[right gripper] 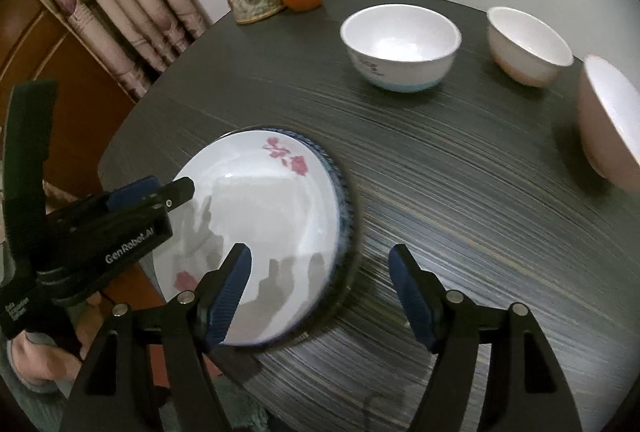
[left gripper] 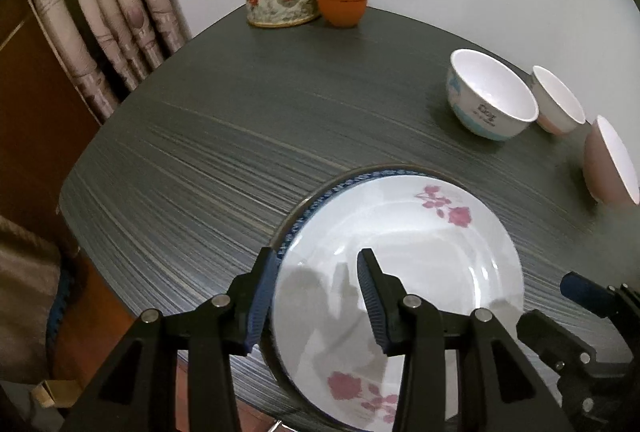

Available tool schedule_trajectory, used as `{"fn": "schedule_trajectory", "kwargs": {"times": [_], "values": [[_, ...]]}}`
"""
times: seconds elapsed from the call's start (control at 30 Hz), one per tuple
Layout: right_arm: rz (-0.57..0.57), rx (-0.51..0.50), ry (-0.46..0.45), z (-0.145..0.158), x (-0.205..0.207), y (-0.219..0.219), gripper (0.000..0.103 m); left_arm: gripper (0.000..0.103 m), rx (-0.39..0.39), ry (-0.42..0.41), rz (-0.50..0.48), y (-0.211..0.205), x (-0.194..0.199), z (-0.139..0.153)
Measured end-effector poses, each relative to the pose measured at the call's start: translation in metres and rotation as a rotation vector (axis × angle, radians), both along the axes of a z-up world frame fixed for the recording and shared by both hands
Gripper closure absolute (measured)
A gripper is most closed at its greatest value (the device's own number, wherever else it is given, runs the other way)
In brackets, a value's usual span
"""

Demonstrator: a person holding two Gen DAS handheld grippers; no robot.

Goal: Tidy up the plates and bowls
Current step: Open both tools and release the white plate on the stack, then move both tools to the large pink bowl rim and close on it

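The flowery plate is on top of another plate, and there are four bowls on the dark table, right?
Not quite: three bowls, not four, as the right wrist view shows: a blue-based white bowl, a small white bowl and a pink bowl. The white plate with pink flowers does sit on a blue-rimmed plate.

The plate (left gripper: 400, 232) looks like glossy glazed ceramic and gives reflections. The table (left gripper: 240, 135) has a matt dark surface with fine streaks like wood grain. The bowls (right gripper: 400, 43) are smooth and shiny. The curtain (left gripper: 100, 3) is printed cloth.
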State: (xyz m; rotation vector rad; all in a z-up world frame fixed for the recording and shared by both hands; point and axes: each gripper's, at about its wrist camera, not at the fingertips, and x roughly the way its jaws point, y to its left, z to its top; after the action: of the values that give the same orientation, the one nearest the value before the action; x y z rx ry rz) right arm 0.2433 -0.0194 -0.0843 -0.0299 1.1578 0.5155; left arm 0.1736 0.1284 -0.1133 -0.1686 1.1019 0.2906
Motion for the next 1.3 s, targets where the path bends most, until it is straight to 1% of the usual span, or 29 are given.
{"fn": "schedule_trajectory", "kwargs": {"times": [0.17, 0.2, 0.3, 0.4, 0.5, 0.6, 0.73, 0.8, 0.9, 1.03, 1.17, 1.23, 1.3], "values": [[-0.039, 0.019, 0.012, 0.004, -0.008, -0.037, 0.034, 0.056, -0.016, 0.001, -0.059, -0.020, 0.005, 0.014], [-0.056, 0.022, 0.012, 0.005, -0.008, -0.047, 0.034, 0.055, -0.013, -0.004, -0.072, -0.026, 0.008, 0.018], [-0.118, 0.027, 0.010, 0.008, -0.007, -0.079, 0.033, 0.048, -0.011, -0.006, -0.110, -0.043, 0.017, 0.027], [-0.192, 0.029, 0.007, 0.012, -0.001, -0.116, 0.033, 0.048, -0.038, 0.001, -0.148, -0.064, 0.025, 0.031], [-0.268, 0.041, 0.007, 0.015, 0.006, -0.151, 0.033, 0.048, -0.078, 0.017, -0.201, -0.091, 0.041, 0.035], [-0.347, 0.051, -0.008, 0.020, 0.016, -0.189, 0.033, 0.045, -0.113, 0.032, -0.254, -0.115, 0.059, 0.039], [-0.438, 0.056, -0.035, 0.030, 0.035, -0.236, 0.033, 0.044, -0.109, 0.028, -0.302, -0.150, 0.084, 0.048], [-0.474, 0.066, -0.046, 0.033, 0.046, -0.256, 0.033, 0.041, -0.111, 0.026, -0.332, -0.170, 0.101, 0.052], [-0.514, 0.062, -0.062, 0.039, 0.066, -0.276, 0.033, 0.041, -0.131, 0.030, -0.368, -0.195, 0.124, 0.057], [-0.550, 0.064, -0.068, 0.040, 0.090, -0.295, 0.033, 0.040, -0.137, 0.040, -0.405, -0.223, 0.152, 0.059], [-0.574, 0.052, -0.052, 0.032, 0.115, -0.306, 0.033, 0.040, -0.176, 0.042, -0.410, -0.248, 0.185, 0.059], [-0.579, 0.048, -0.034, 0.024, 0.127, -0.309, 0.033, 0.040, -0.186, 0.045, -0.406, -0.258, 0.199, 0.056], [-0.589, 0.042, -0.014, 0.017, 0.136, -0.311, 0.033, 0.040, -0.213, 0.061, -0.404, -0.268, 0.215, 0.049]]}}
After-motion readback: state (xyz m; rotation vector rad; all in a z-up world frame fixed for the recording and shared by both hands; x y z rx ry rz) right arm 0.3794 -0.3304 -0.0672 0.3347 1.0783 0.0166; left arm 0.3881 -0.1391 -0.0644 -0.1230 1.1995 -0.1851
